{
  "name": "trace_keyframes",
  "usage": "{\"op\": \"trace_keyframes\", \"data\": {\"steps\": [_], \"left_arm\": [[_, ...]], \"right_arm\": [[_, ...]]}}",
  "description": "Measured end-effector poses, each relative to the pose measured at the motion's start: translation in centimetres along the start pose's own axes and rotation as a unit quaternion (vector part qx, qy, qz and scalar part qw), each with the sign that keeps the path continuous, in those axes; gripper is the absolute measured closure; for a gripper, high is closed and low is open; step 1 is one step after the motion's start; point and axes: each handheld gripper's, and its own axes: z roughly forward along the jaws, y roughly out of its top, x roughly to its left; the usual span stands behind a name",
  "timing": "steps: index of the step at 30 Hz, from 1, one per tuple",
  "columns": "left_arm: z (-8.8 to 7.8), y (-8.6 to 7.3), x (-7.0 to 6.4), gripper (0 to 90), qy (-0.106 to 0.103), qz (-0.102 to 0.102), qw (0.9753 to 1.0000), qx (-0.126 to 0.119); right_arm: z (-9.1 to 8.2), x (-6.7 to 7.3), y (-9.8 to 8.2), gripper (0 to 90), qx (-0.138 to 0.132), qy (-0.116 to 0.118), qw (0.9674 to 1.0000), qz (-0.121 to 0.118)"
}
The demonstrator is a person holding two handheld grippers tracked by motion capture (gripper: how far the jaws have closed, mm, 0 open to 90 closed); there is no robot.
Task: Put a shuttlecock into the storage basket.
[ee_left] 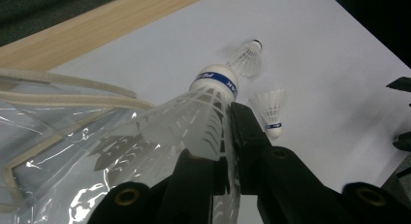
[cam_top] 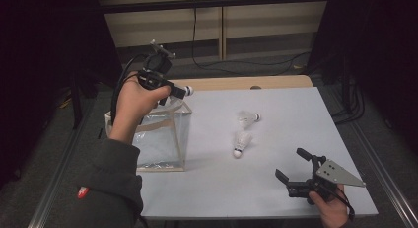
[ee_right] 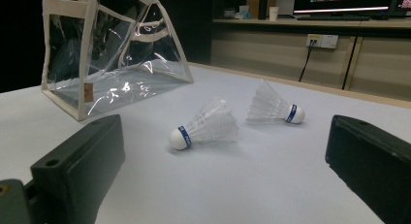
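My left gripper (cam_top: 178,93) is raised over the far corner of a clear plastic bag (cam_top: 158,136) with cream trim, shut on a white shuttlecock (ee_left: 194,122) by its feather skirt; the cork with its blue band points away. The bag (ee_left: 43,156) lies just below it. Two more shuttlecocks lie on the white tabletop (cam_top: 276,139): one (cam_top: 248,118) farther back, one (cam_top: 241,142) nearer. In the right gripper view they are the near shuttlecock (ee_right: 206,123) and the far shuttlecock (ee_right: 274,106). My right gripper (cam_top: 292,165) rests near the front right edge, open and empty.
The bag (ee_right: 114,54) stands at the table's left side. A wooden strip (cam_top: 236,83) runs along the far edge. Cables (cam_top: 236,65) trail over the floor behind. A desk with monitors (ee_right: 349,3) stands beyond the table.
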Motion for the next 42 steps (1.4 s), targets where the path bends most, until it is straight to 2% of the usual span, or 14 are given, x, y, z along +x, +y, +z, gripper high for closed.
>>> {"op": "trace_keyframes", "data": {"steps": [29,42], "left_arm": [[-0.7,-0.1,1.6,86.8,0.017,-0.012,0.9998,0.001],[-0.6,-0.1,2.4,86.8,0.024,-0.025,0.9994,0.002]], "right_arm": [[0.0,0.0,0.0,0.2,0.0,0.001,1.0,0.0],[0.0,0.0,0.0,0.2,0.0,0.0,1.0,0.002]]}}
